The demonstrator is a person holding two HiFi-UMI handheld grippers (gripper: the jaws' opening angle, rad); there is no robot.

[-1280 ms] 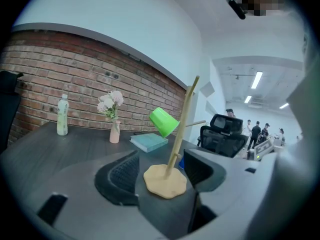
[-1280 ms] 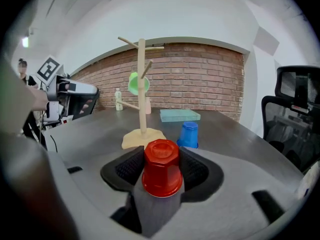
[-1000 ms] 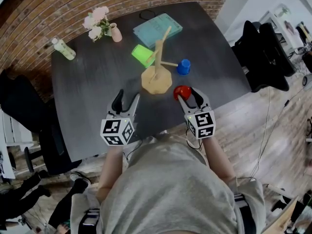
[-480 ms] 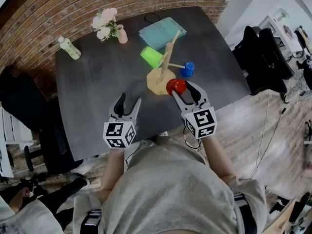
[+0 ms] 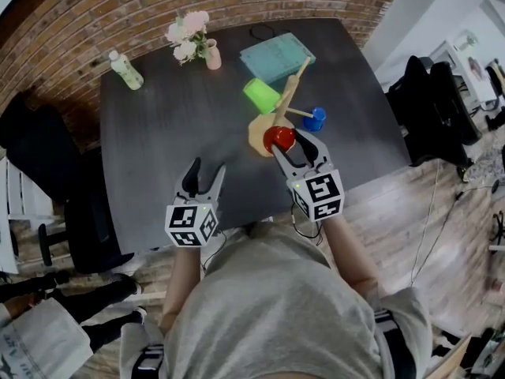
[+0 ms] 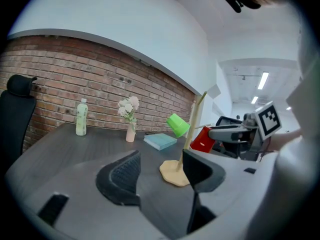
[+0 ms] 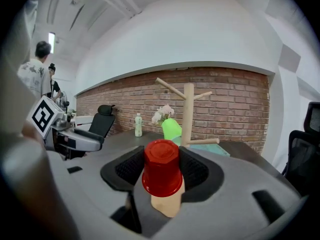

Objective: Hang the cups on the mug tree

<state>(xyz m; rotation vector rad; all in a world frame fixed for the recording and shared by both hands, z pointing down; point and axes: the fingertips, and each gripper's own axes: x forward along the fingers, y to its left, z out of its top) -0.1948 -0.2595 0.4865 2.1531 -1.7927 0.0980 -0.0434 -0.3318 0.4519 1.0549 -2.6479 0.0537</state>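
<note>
My right gripper (image 5: pixel 297 147) is shut on an upside-down red cup (image 5: pixel 278 138) (image 7: pixel 162 167), held in the air just in front of the wooden mug tree (image 5: pixel 278 110) (image 7: pixel 188 113). A green cup (image 5: pixel 261 95) (image 7: pixel 171 128) hangs on a left peg of the tree, and a blue cup (image 5: pixel 315 118) hangs at the end of a right peg. My left gripper (image 5: pixel 203 177) (image 6: pixel 157 171) is open and holds nothing, low over the near side of the dark table (image 5: pixel 166 144), left of the tree's base (image 6: pixel 176 173).
At the table's far side lie a teal book (image 5: pixel 277 56), a pink vase of flowers (image 5: pixel 192 38) and a pale green bottle (image 5: pixel 126 69). Black office chairs (image 5: pixel 430 101) stand right of the table. A brick wall (image 7: pixel 230 104) runs behind it.
My right gripper has risen and moved forward with the red cup, from the table's near edge up to the mug tree. The left gripper drifted slightly.
</note>
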